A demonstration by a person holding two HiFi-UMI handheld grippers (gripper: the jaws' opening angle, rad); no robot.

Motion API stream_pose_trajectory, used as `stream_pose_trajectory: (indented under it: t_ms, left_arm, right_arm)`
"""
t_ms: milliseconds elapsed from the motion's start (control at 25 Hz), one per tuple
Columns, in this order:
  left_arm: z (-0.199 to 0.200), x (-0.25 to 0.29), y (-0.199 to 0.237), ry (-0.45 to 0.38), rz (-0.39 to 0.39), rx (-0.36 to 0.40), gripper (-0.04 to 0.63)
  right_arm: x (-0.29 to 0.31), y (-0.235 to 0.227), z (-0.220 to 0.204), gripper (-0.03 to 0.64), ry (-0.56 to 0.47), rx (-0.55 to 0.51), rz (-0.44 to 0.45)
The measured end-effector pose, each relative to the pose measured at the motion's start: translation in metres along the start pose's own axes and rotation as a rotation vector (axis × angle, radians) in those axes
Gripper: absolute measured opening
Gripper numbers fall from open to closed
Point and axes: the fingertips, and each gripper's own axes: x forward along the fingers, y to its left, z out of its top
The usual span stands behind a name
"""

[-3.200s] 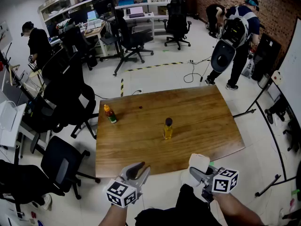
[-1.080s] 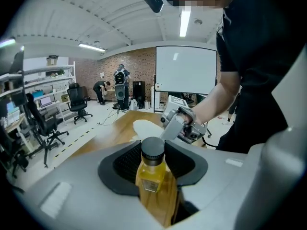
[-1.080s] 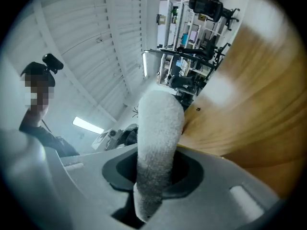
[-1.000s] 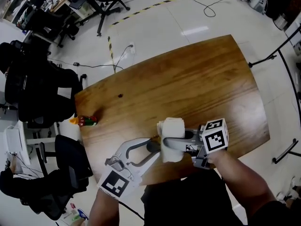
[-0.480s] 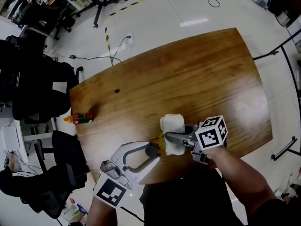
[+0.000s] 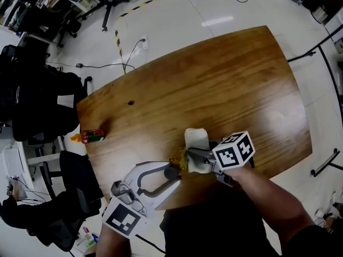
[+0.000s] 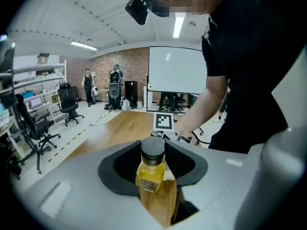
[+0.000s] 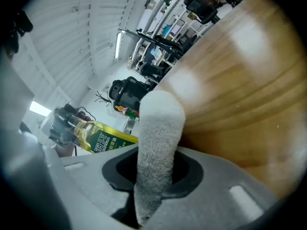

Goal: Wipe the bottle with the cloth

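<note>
The left gripper (image 6: 172, 171) is clamped on the bottle (image 7: 152, 171) just under its dark cap (image 7: 153, 147), at the near edge of the table (image 6: 230, 79). From the head view the bottle is mostly hidden: only a yellow sliver shows between the jaws and the cloth (image 6: 196, 142). The right gripper (image 6: 197, 157) is closed on that folded white cloth, whose lower end is cut off in its own view. Cloth and bottle seem to touch, though the contact spot is covered. A red bottle (image 6: 92, 137) lies at the table's left edge.

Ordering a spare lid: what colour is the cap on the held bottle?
Dark grey cap, clearest in the left gripper view.
</note>
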Motion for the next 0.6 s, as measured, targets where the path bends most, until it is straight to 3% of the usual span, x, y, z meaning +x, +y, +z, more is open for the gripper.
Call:
stream_pose_trajectory:
  t_ms: [120,280,520,600]
  left_arm:
    - [0.000,-0.001,-0.003,-0.001,-0.020,0.013,0.172]
    - [0.003,0.001,-0.013,-0.048,-0.069,0.042,0.172]
    - [0.003,0.003,-0.033,-0.036,-0.168,0.069,0.169]
    - [0.001,0.002,-0.040,-0.038,-0.203,0.063,0.169]
  right_arm:
    - [0.001,-0.001,-0.004,0.077,0.027,-0.016,-0.044]
    - [-0.004,0.002,-0.002,0.078,-0.002,-0.021,-0.035]
    - [-0.071,0.037,0.063,0.078,-0.300,0.058,0.120]
    - [-0.078,0.055,0.081,0.078,-0.333,0.074,0.185]
